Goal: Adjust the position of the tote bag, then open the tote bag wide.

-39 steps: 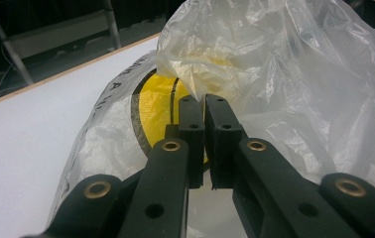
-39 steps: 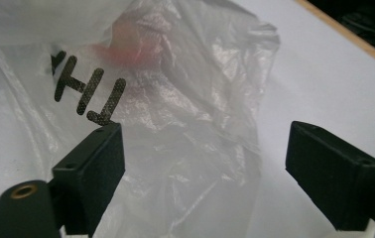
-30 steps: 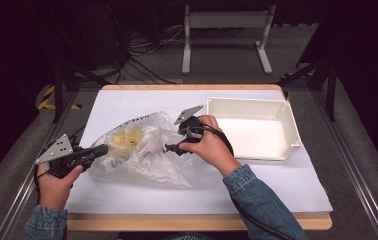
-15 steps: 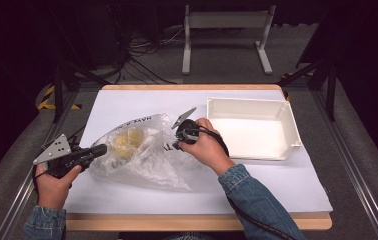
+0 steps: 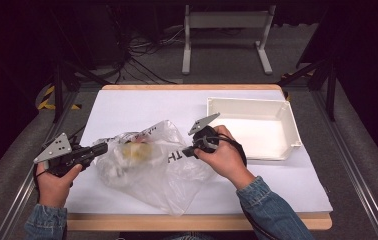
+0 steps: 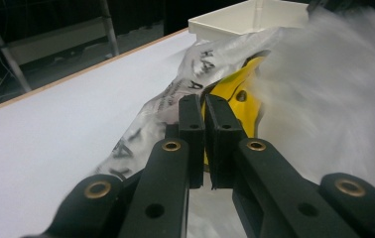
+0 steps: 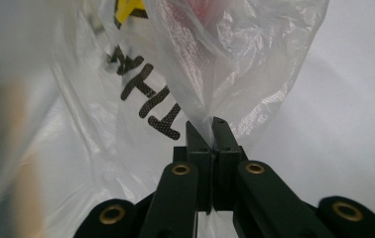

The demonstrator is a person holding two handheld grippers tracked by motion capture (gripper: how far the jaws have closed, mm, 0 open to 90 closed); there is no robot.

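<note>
Both of my grippers had the plastic bag (image 5: 149,167) pinched, left gripper (image 6: 204,111) at its near edge, right gripper (image 7: 212,130) just clamped on a fold ahead; yellow contents (image 6: 235,91) remained inside, white bin (image 5: 257,127) beyond my right gripper unfilled.

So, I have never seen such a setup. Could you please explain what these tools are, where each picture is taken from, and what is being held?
A person holds a hand tool with two black jaws in each hand. One picture is taken from above the table; the other two come from small cameras riding on each tool, looking along its jaws.

On the white table lie a clear plastic bag with printed letters and an empty white tray. Something yellow sits inside the bag.

The left gripper is shut on the bag's edge. The right gripper has just closed on another fold of the bag, pinching the film between its jaws. So both tools hold the bag.
</note>
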